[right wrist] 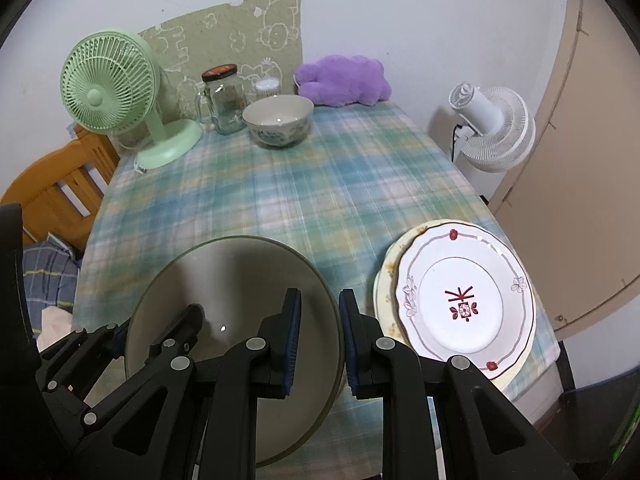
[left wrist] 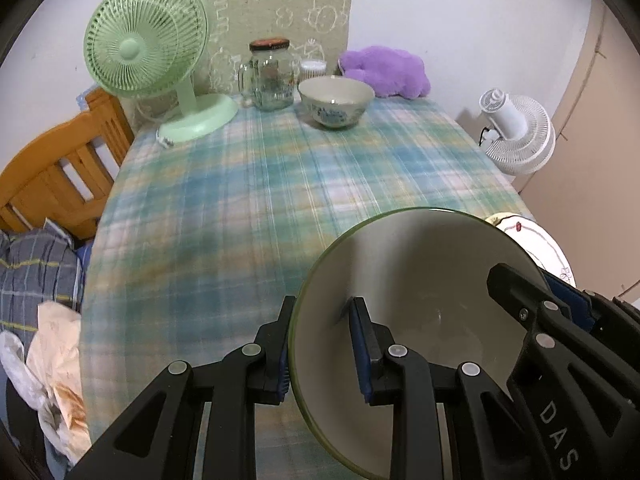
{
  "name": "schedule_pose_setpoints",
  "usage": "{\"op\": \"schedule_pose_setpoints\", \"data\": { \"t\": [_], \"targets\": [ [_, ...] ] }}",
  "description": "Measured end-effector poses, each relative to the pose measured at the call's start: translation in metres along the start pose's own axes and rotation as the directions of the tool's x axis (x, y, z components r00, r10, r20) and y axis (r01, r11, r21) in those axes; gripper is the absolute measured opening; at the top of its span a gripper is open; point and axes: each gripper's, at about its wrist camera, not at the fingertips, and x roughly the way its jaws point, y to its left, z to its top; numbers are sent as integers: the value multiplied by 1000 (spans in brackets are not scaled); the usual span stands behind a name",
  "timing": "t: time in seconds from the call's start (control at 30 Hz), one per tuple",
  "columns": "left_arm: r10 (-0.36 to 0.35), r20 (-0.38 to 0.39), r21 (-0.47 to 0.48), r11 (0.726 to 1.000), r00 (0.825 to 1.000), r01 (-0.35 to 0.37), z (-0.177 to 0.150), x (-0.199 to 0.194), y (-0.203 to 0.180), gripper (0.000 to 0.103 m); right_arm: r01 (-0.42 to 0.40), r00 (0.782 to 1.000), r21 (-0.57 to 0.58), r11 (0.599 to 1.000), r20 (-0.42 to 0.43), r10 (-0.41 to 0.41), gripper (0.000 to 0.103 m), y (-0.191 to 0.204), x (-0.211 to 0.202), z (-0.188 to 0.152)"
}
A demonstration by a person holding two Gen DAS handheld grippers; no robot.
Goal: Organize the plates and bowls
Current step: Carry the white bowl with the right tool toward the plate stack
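1. Green-rimmed, cream inside, one large bowl (right wrist: 240, 280) sits at the near edge of the table (left wrist: 280, 184); a second, smaller patterned bowl (left wrist: 336, 100) stands at the far end.
2. Two plates are stacked at the near right: a white plate with red marks (right wrist: 464, 300) lies on a cream plate (right wrist: 386, 276) whose rim shows on the left side.
3. Far end also holds one green fan (left wrist: 144, 40), one glass jar (left wrist: 270, 74) and one purple plush (left wrist: 384, 70); one white fan (right wrist: 492, 128) stands off the table to the right.
4. Left tool (left wrist: 320, 344) straddles the large bowl's left rim, one finger outside and one inside, closed on the rim.
5. Right tool (right wrist: 318, 332) straddles the bowl's right rim, its jaws narrowly parted; whether they press the rim I cannot tell.
6. Bare checked cloth fills the middle of the table between the large bowl and the patterned bowl; the plates lie just right of the large bowl, close to the table's right edge.
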Motion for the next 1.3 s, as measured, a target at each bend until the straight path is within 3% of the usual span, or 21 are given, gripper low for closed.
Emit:
{"op": "schedule_pose_setpoints", "data": {
  "t": [0.33, 0.87, 1.3],
  "targets": [
    [55, -64, -57, 997, 996, -59, -4, 22, -10, 24, -58, 996, -65, 996, -72, 53, 23, -13, 24, 3],
    [148, -91, -65, 986, 985, -155, -7, 32, -3, 24, -126, 984, -103, 987, -137, 111, 23, -5, 49, 4],
    [80, -142, -89, 992, 987, -93, -15, 49, -2, 24, -91, 987, -110, 990, -140, 75, 23, -5, 57, -1]
  ]
}}
